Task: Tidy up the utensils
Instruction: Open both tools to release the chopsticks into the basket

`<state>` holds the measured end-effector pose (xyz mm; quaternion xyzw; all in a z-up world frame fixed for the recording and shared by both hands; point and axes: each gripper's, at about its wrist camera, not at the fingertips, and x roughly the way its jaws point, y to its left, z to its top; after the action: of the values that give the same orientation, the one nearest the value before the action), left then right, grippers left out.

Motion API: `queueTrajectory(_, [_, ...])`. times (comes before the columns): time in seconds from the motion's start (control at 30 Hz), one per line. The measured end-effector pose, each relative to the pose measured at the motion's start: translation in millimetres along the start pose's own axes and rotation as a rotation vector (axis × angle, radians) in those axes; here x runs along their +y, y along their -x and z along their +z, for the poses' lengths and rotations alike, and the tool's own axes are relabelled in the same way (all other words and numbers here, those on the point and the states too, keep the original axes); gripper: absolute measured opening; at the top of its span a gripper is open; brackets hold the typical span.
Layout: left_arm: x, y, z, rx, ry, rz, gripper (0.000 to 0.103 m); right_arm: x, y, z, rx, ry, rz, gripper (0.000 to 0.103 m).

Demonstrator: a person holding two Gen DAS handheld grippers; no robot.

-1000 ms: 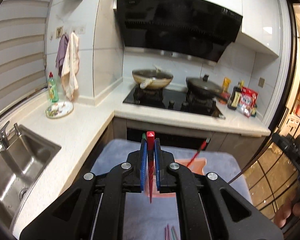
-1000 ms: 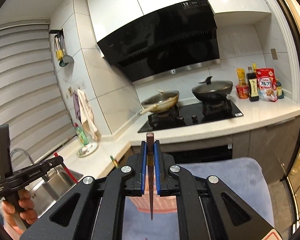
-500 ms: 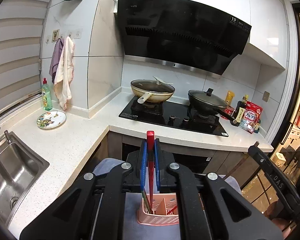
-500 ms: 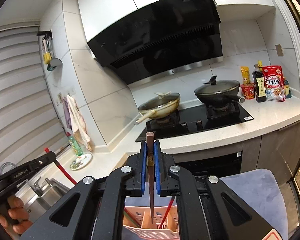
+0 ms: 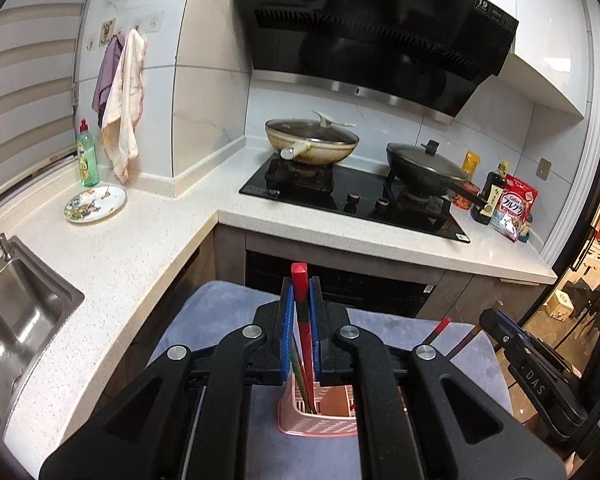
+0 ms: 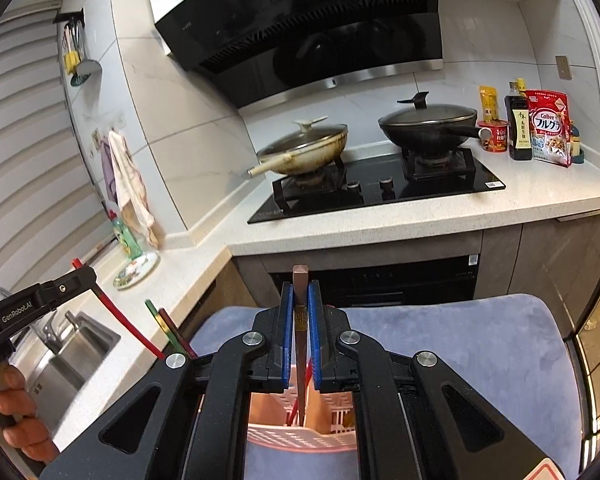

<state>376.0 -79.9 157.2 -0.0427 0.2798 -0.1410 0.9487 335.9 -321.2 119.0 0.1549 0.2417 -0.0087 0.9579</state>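
Both grippers have come lower and closer to the pink basket (image 5: pixel 318 416) since the earlier frames. Your left gripper (image 5: pixel 300 320) has its fingers clamped on a red chopstick (image 5: pixel 300 280), tip inside the basket. Your right gripper (image 6: pixel 300 320) pinches a brown chopstick (image 6: pixel 300 280), tip also just entering a compartment. Keep each stick upright, lower it past the rim, then release. Other sticks already lean in the basket and could snag. It stands on a grey cushioned seat (image 6: pixel 480 344). Beyond lie the bench (image 5: pixel 120 248), the sink (image 5: pixel 16 320) and the stove (image 5: pixel 352 196) with two pans.
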Motion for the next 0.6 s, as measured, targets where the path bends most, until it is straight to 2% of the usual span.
queueTrajectory(0.13, [4,0,-6,0.012,0.01,0.012,0.009,-1,0,-5,0.016,0.002,-0.006,0.008])
queueTrajectory(0.17, [4,1,-7,0.012,0.009,0.016,0.011,-1,1,-5,0.022,0.001,-0.002,0.013])
queueTrajectory(0.23, [5,6,-8,0.017,0.015,0.018,0.016,1,4,-6,0.031,0.003,0.0,0.016])
queueTrajectory(0.33, [7,15,-10,0.015,0.026,0.027,0.038,4,15,-7,0.03,0.0,0.01,0.036])
queueTrajectory(0.4, [7,24,-11,0.0,0.023,0.031,0.039,7,29,-8,0.023,-0.005,0.037,0.044])
queueTrajectory(0.6, [3,62,-24,-0.024,-0.011,0.034,0.04,20,72,-17,0.02,-0.016,0.137,0.049])
